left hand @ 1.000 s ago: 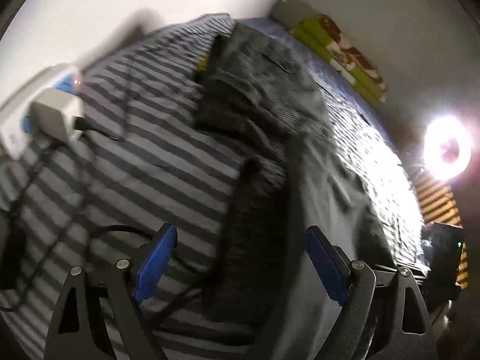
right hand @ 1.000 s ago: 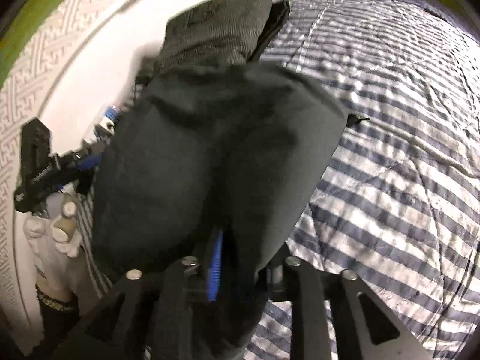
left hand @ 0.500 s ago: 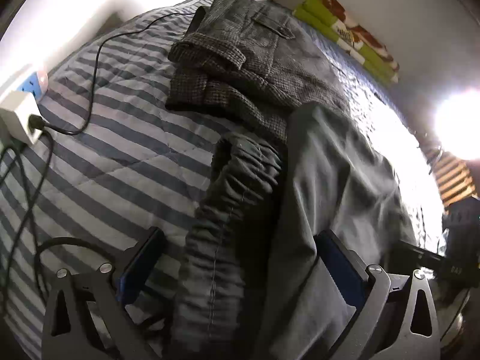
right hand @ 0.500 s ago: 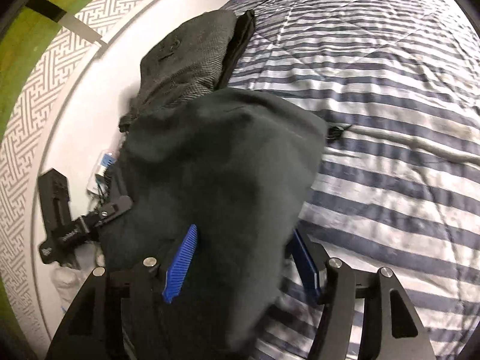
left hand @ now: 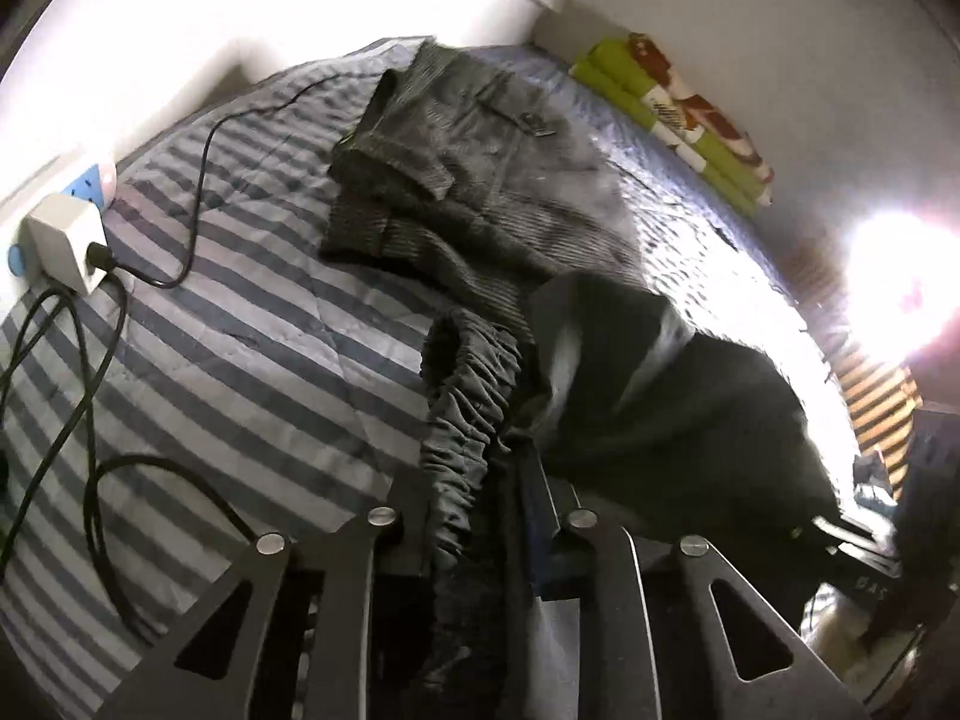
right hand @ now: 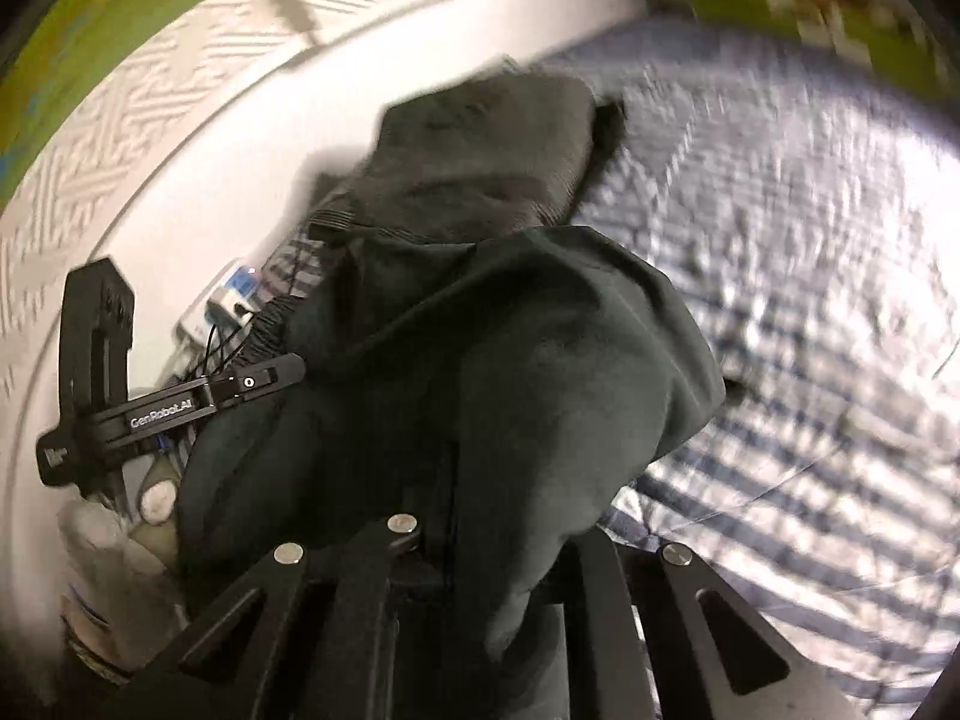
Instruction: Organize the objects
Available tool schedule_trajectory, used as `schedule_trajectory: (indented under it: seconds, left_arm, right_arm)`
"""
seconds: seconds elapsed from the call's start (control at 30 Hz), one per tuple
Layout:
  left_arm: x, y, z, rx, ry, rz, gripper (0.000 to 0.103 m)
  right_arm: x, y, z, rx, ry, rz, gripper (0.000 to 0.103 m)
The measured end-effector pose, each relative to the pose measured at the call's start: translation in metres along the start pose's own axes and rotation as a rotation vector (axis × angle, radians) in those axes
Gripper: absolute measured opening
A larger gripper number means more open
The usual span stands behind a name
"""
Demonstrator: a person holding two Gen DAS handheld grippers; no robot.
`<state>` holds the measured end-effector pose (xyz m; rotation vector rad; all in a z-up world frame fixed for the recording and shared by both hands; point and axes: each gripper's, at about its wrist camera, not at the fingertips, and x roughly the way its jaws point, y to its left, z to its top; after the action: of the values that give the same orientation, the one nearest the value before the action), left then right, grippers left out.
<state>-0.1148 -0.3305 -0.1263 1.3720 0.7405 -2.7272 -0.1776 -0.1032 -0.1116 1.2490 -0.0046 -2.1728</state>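
On the striped bed (left hand: 252, 324), near its left edge by the wall, a white charger (left hand: 63, 240) sits plugged in with black cables (left hand: 90, 420) trailing across the quilt. Farther in, the grey tweed trousers (left hand: 474, 180) lie folded toward the head of the bed. In front of them the dark trousers (left hand: 660, 408) now hang bunched between both tools. Half a second ago both sets of jaws stood apart around the cloth; now the left gripper (left hand: 474, 516) has closed on the gathered elastic waistband and the right gripper (right hand: 480, 546) has clamped onto the fabric further along. That suggests the garment is secured for lifting or folding.
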Motion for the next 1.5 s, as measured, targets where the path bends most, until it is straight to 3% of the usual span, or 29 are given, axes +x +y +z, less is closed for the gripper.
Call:
schedule_trajectory:
  seconds: [0.1, 0.33, 0.47, 0.63, 0.83, 1.1, 1.23, 1.33, 1.37, 1.4, 1.43, 1.5]
  left_arm:
    - [-0.015, -0.005, -0.009, -0.009, -0.004, -0.021, 0.018]
    - [-0.077, -0.03, -0.022, 0.0, -0.109, -0.108, 0.018]
    - [-0.11, -0.041, -0.009, -0.009, -0.182, -0.135, 0.018]
    - [-0.159, -0.059, 0.033, 0.046, -0.282, -0.093, 0.018]
    - [-0.191, -0.073, 0.108, 0.101, -0.392, -0.018, 0.018]
    - [-0.136, -0.06, 0.196, 0.099, -0.377, 0.075, 0.017]
    - [-0.082, -0.042, 0.228, 0.079, -0.334, 0.105, 0.017]
    - [-0.031, -0.025, 0.244, 0.057, -0.322, 0.172, 0.018]
    - [-0.005, -0.016, 0.252, 0.041, -0.315, 0.224, 0.02]
    - [0.018, -0.007, 0.257, 0.012, -0.275, 0.266, 0.027]
    - [0.05, 0.006, 0.265, -0.024, -0.181, 0.327, 0.027]
    - [0.065, 0.019, 0.265, -0.074, -0.159, 0.35, 0.027]
  right_arm:
    - [-0.023, 0.013, -0.004, -0.059, -0.035, -0.042, 0.01]
    - [-0.1, 0.051, -0.007, -0.192, -0.131, -0.094, 0.01]
    - [-0.14, 0.074, 0.01, -0.27, -0.191, -0.116, 0.01]
    - [-0.161, 0.093, 0.043, -0.334, -0.274, -0.132, 0.01]
    - [-0.143, 0.089, 0.113, -0.289, -0.361, -0.086, 0.01]
    - [-0.069, 0.054, 0.188, -0.232, -0.386, -0.038, 0.01]
    - [-0.019, 0.028, 0.217, -0.205, -0.353, -0.024, 0.01]
    - [0.035, 0.0, 0.238, -0.158, -0.29, -0.012, 0.013]
    - [0.068, -0.011, 0.245, -0.14, -0.222, -0.054, 0.016]
    - [0.087, -0.016, 0.248, -0.143, -0.166, -0.093, 0.028]
    - [0.119, -0.025, 0.248, -0.143, -0.078, -0.212, 0.031]
    - [0.142, -0.036, 0.243, -0.132, -0.031, -0.331, 0.031]
